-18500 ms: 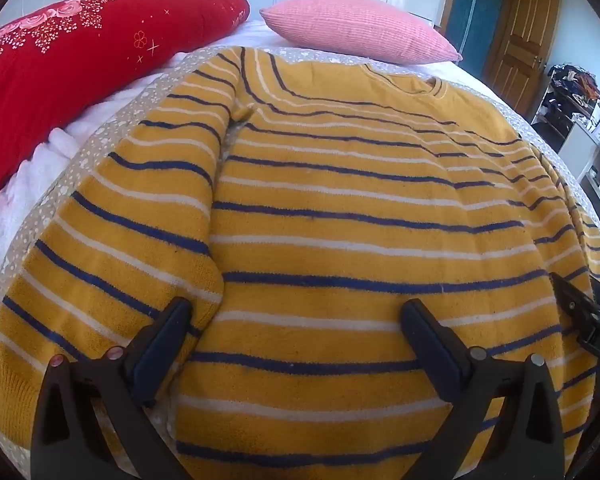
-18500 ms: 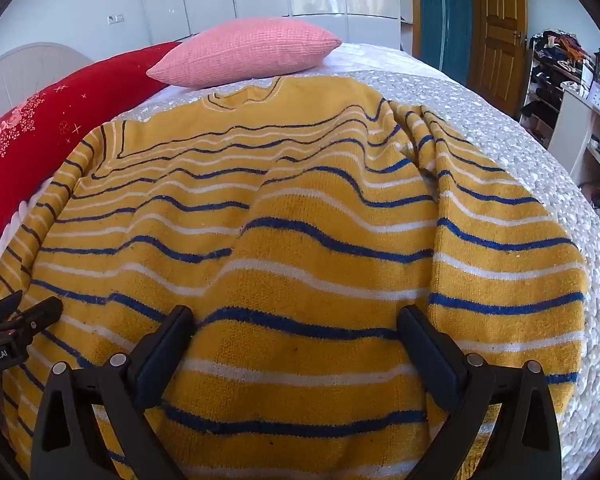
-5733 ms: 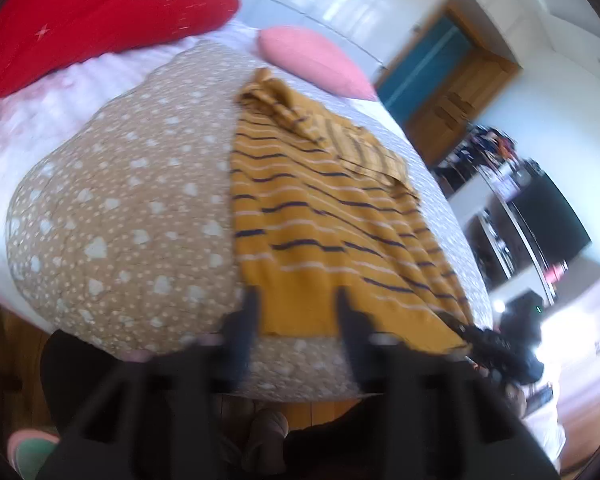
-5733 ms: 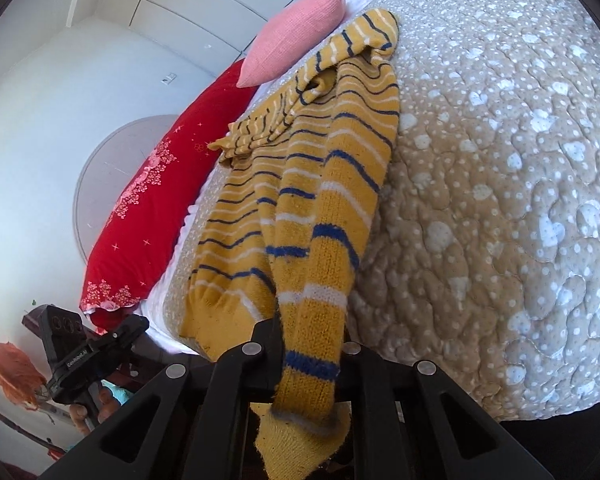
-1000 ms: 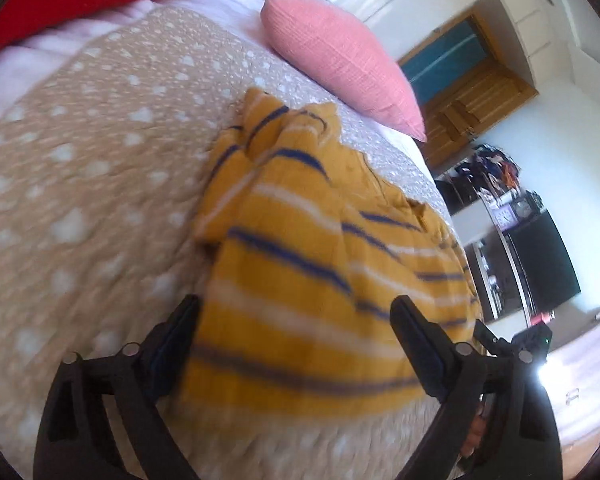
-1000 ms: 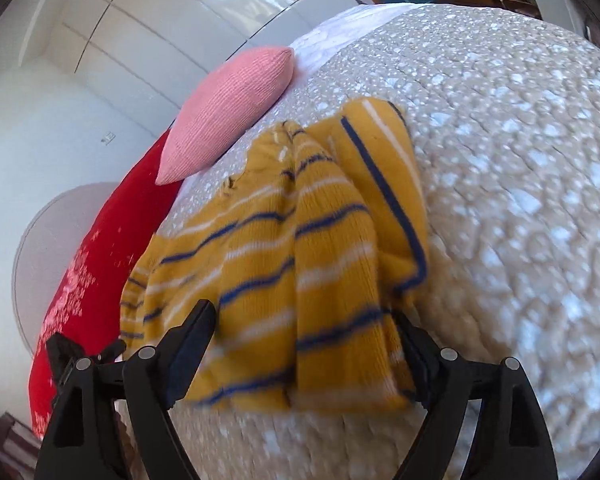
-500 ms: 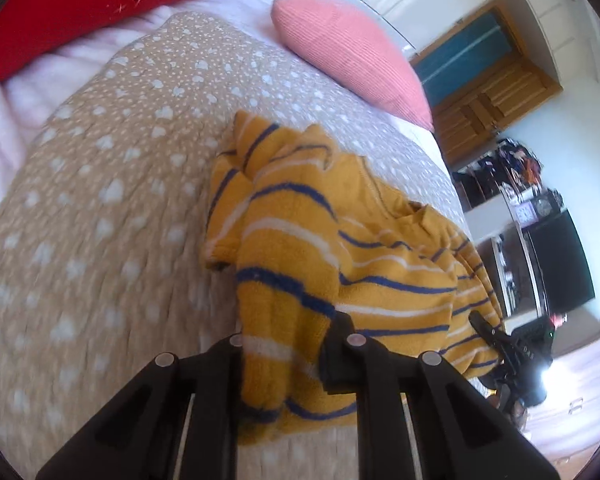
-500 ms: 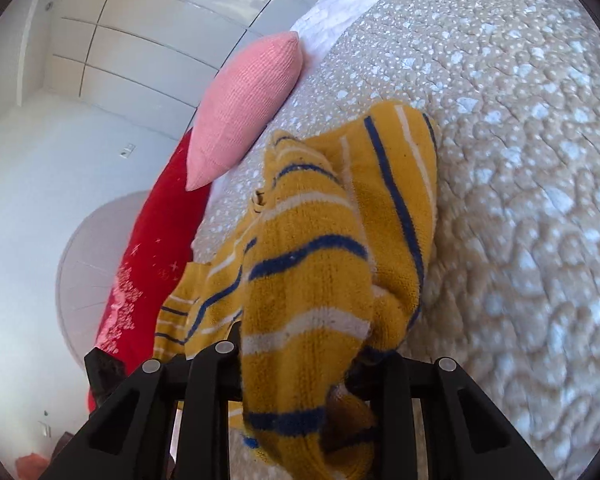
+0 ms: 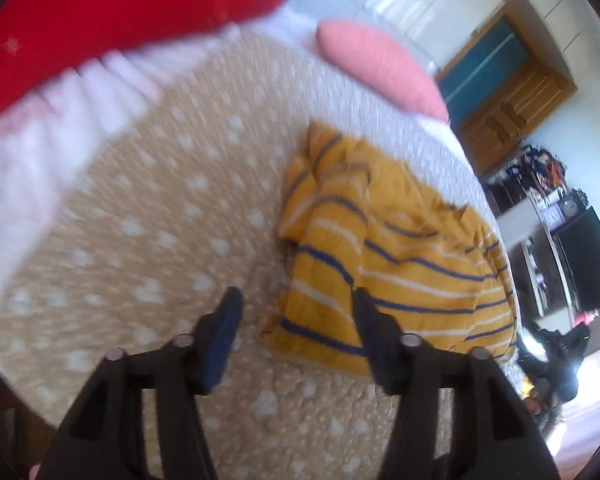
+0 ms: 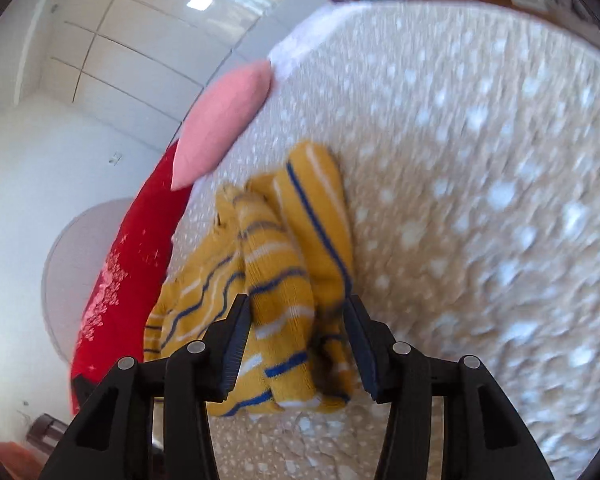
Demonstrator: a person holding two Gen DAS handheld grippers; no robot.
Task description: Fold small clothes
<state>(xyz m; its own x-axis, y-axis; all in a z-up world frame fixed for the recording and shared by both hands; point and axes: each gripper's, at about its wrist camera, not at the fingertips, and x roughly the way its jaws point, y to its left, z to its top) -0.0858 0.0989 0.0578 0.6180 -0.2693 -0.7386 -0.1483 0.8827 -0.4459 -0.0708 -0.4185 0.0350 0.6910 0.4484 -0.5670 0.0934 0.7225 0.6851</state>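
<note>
The yellow sweater (image 9: pixel 400 248) with blue and white stripes lies bunched and folded over on the spotted bedspread (image 9: pixel 148 240). My left gripper (image 9: pixel 296 312) hangs over its near left corner. Its jaws are opening; the left finger is clear of the cloth and the right finger (image 9: pixel 370 320) overlaps the hem. In the right wrist view the sweater (image 10: pixel 296 264) runs away as a thick fold. My right gripper (image 10: pixel 296 320) straddles the near end of that fold, its jaws opening, with the cloth lying loose between the pads.
A red pillow (image 9: pixel 100 12) and a pink pillow (image 9: pixel 376 68) lie at the head of the bed. A wooden door (image 9: pixel 508 92), cluttered shelves and a black screen (image 9: pixel 584 256) stand beyond the bed's right side. Bare bedspread (image 10: pixel 500 200) spreads to the right of the sweater.
Half a second ago both grippers were shut on folds of the sweater. Both have since opened, let the cloth drop on the bed and drawn back from it.
</note>
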